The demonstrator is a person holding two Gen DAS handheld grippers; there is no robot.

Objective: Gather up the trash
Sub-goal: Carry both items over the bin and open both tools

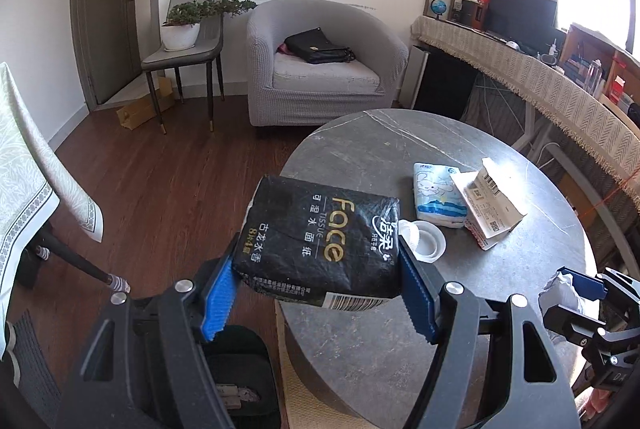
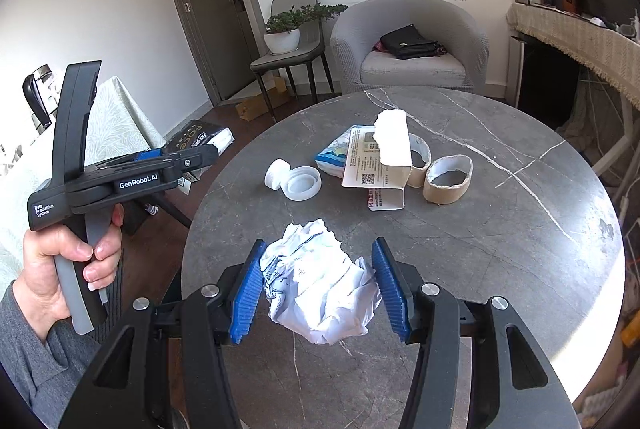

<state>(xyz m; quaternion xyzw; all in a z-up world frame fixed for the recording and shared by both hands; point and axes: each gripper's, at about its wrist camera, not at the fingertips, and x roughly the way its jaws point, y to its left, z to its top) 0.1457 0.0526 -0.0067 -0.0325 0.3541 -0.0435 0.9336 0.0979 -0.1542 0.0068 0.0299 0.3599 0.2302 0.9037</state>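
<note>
Gripping a glossy black tissue pack [image 1: 320, 245], the left gripper [image 1: 320, 293] spreads wide; the right gripper [image 2: 320, 287], narrower, pinches crumpled white paper [image 2: 320, 281] above the round marbled table [image 2: 500, 229].

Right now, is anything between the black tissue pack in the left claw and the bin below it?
Nothing visible. The black tissue pack hangs in the left claw, the dark bin just below-left, its mouth partly hidden by the claw.

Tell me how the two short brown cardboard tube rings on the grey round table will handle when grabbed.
The cardboard tube rings look thin-walled and hollow, so probably very light. One already looks squashed oval, so they would likely crush under a firm pinch. Standing on end on the grey round table, they should stay put; tipped sideways, they might roll.
</note>
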